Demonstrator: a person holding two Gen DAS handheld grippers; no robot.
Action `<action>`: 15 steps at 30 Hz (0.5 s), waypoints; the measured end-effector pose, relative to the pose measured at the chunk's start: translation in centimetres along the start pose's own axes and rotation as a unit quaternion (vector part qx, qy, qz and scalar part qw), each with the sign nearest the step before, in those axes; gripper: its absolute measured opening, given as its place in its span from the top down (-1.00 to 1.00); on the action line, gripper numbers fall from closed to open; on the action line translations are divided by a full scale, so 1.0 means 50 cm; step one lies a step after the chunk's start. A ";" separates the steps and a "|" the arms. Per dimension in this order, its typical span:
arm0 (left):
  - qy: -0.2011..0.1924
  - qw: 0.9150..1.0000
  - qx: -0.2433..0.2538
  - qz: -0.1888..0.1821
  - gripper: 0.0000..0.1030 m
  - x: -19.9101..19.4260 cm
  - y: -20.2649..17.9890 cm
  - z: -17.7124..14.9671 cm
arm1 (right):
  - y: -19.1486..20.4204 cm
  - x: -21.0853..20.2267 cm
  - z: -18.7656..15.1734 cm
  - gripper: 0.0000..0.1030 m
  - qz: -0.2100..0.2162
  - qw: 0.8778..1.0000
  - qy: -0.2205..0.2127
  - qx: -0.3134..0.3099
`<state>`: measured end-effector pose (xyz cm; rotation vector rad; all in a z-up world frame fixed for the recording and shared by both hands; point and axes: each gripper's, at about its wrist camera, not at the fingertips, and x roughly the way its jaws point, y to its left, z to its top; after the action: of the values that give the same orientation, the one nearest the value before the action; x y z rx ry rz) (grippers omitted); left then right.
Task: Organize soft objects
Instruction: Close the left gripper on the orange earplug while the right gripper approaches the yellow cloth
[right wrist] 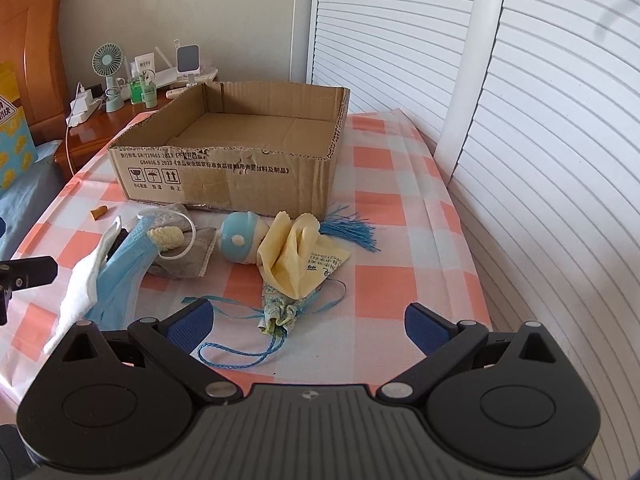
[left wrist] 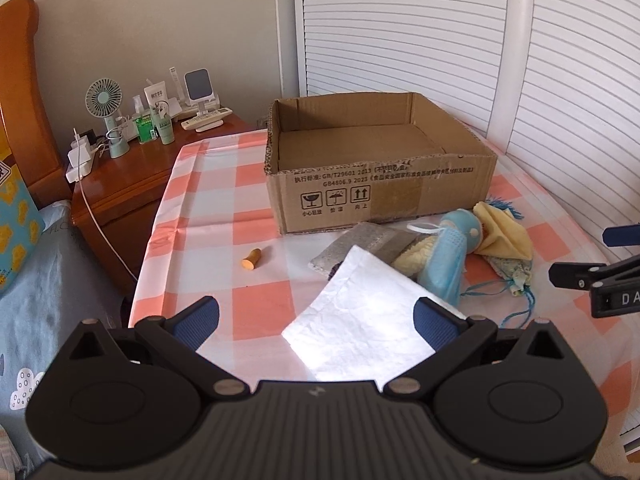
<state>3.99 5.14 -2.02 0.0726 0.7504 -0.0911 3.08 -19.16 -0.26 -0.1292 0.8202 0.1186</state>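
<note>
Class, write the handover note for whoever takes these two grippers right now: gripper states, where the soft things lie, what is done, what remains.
Left gripper: open, empty, over the white cloth.
Right gripper: open, empty, above the drawstring pouch.
Cardboard box: empty, at the back of the checked tablecloth.
In front of it, in a loose pile: blue face mask, grey sachet, blue-and-cream ball, yellow cloth, blue tassel.
Done: nothing boxed.
Left: presumably all of it.

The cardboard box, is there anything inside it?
No. The cardboard box shows only its bare brown floor. The mask, the cloth and the other soft things lie on the table in front. The strip just behind the near wall is hidden.
</note>
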 end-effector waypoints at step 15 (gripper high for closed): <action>0.010 1.000 -0.018 0.009 -0.99 0.111 0.109 0.007 | 0.003 0.104 -0.042 -1.00 0.037 0.998 0.039 -0.040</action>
<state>8.84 10.22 -5.37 0.0456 0.7709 -0.0590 5.09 -19.06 -5.51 -0.1789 0.8981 0.2175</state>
